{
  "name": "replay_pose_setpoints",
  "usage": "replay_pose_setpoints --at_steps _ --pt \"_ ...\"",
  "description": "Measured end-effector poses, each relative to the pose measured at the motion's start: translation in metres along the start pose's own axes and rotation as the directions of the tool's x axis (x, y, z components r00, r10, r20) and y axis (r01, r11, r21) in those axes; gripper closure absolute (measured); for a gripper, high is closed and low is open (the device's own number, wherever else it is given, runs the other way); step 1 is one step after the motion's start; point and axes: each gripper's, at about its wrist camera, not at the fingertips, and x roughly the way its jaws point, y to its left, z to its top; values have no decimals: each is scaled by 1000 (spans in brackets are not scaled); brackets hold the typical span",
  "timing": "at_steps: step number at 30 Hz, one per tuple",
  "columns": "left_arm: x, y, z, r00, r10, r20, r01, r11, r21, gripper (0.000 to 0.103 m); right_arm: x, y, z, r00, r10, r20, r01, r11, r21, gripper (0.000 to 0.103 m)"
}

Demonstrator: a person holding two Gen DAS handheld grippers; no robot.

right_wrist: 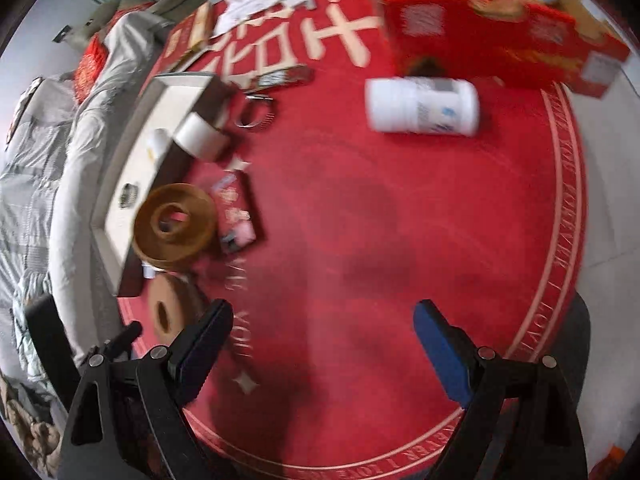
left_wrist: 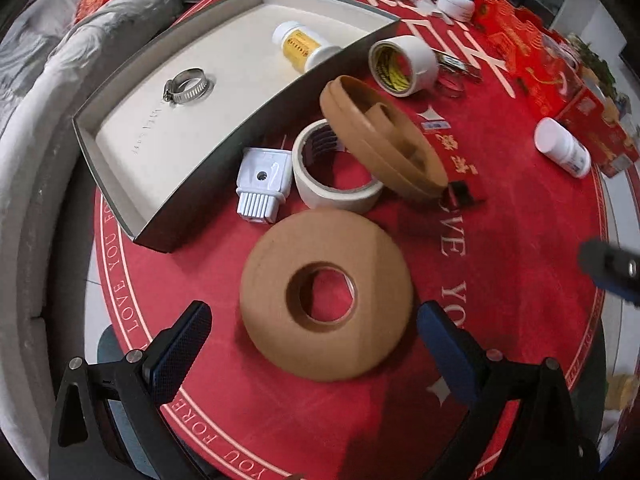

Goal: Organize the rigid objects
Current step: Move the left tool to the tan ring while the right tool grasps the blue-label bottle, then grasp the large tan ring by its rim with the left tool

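A: What takes up the most room?

B: The round red tabletop (left_wrist: 520,240) with pale lettering round its rim. On it lies a shallow grey box (left_wrist: 168,216) with a white floor, holding a metal hose clamp (left_wrist: 186,86) and a yellow-labelled white bottle (left_wrist: 304,46) on its side.

A: And outside the box?

B: A big brown tape roll (left_wrist: 280,264) lies flat just ahead of the left gripper (left_wrist: 312,336), whose jaws stand wide apart with nothing clamped; the roll sits between and beyond the fingers, untouched as far as I can tell. Behind it, a brown spool (left_wrist: 380,140) leans tilted on a cream tape roll (left_wrist: 336,184), blocking the way to the box's near wall.

A: Smaller bits?

B: A white tape roll (left_wrist: 404,62) on its edge by the box corner, a white plug (left_wrist: 262,180) just beside the box wall, and a small dark clip (left_wrist: 460,194) near the spool.

A: The other side?

B: The right gripper (right_wrist: 324,344) is also spread wide and empty above bare red cloth. A white bottle (right_wrist: 424,106) lies on its side well ahead, with red cartons (right_wrist: 500,36) behind it.
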Motion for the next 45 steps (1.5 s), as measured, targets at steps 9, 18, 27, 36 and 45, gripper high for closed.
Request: replay_pose_setpoints --at_steps 9,18,27,36,45 --pt "20 6 9 1000 0 -23 -1 997 -83 0 3 -51 42 985 -154 74 141 977 158 11" --pt "23 8 10 1000 8 14 -7 995 -97 0 28 -41 92 945 -297 135 268 943 199 9" --pt "19 4 3 1000 7 7 -7 995 -99 3 31 -30 100 910 -374 180 363 927 92 32" --pt "5 6 -4 1000 -27 -5 27 995 -98 15 2 -51 63 945 -284 159 274 958 83 32" --pt "-46 10 -9 991 5 131 5 997 -80 15 -15 -16 20 977 -164 135 166 986 -8 32"
